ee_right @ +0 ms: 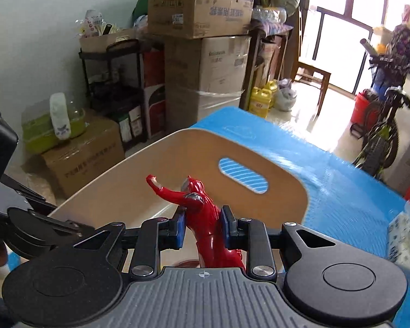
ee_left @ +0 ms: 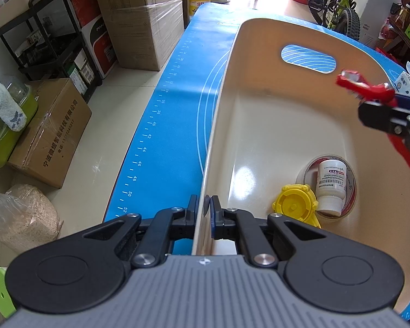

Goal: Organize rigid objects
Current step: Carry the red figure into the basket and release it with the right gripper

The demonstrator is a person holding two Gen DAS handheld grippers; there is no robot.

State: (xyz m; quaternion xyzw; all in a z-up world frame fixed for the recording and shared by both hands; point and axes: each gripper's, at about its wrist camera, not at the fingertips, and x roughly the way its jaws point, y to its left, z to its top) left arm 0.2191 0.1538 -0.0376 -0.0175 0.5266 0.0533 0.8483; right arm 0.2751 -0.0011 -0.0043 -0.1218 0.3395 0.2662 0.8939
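Observation:
A cream plastic bin (ee_left: 259, 125) with a slot handle stands on a blue mat (ee_left: 175, 114). My left gripper (ee_left: 204, 207) is shut on the bin's left wall at its near end. Inside the bin lie a yellow cap (ee_left: 295, 202), a white pill bottle (ee_left: 331, 186) and a roll of tape (ee_left: 351, 191) around the bottle. My right gripper (ee_right: 203, 225) is shut on a red toy figure (ee_right: 202, 213) and holds it above the bin (ee_right: 177, 153). The figure also shows at the right of the left wrist view (ee_left: 366, 86).
A pack of tissues (ee_right: 404, 240) lies on the mat (ee_right: 341, 180) right of the bin. Cardboard boxes (ee_left: 139, 19), a black shelf (ee_left: 49, 35) and a green container (ee_left: 2, 125) stand on the floor to the left. A bicycle (ee_right: 382, 134) stands at the far right.

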